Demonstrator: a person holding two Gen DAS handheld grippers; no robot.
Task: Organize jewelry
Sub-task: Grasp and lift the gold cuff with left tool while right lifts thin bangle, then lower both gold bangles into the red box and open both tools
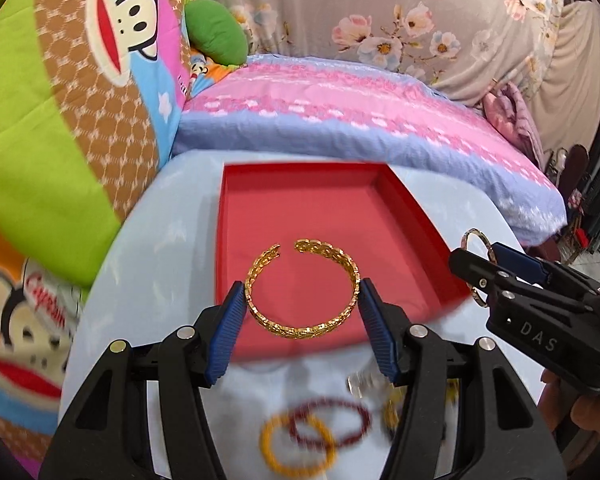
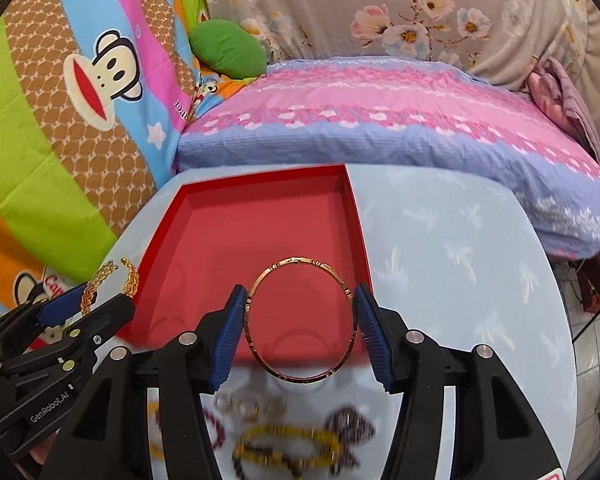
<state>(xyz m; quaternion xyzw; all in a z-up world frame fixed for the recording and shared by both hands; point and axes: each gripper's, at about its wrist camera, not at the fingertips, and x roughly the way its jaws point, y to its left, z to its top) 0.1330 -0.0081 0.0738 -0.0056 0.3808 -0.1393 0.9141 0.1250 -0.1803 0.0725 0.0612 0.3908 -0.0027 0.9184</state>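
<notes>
My left gripper point(image 1: 302, 292) is shut on an open gold leaf-pattern cuff bracelet point(image 1: 300, 330) and holds it above the near part of a shallow red tray point(image 1: 236, 200). My right gripper point(image 2: 302, 300) is shut on a thin rose-gold bangle point(image 2: 302, 378) and holds it over the tray's near right corner point(image 2: 352, 216). Each gripper shows in the other's view: the right one point(image 1: 478, 268) at the tray's right side, the left one point(image 2: 96, 292) at the tray's left side. Several bracelets lie blurred below the grippers: a yellow one point(image 1: 296, 446), a dark red beaded one point(image 1: 332, 420).
The tray sits on a round pale blue table point(image 2: 460, 260). A pink and blue pillow point(image 2: 380, 120) lies behind the table. A cartoon monkey quilt point(image 2: 60, 120) is at the left and a floral sheet point(image 2: 380, 8) at the back.
</notes>
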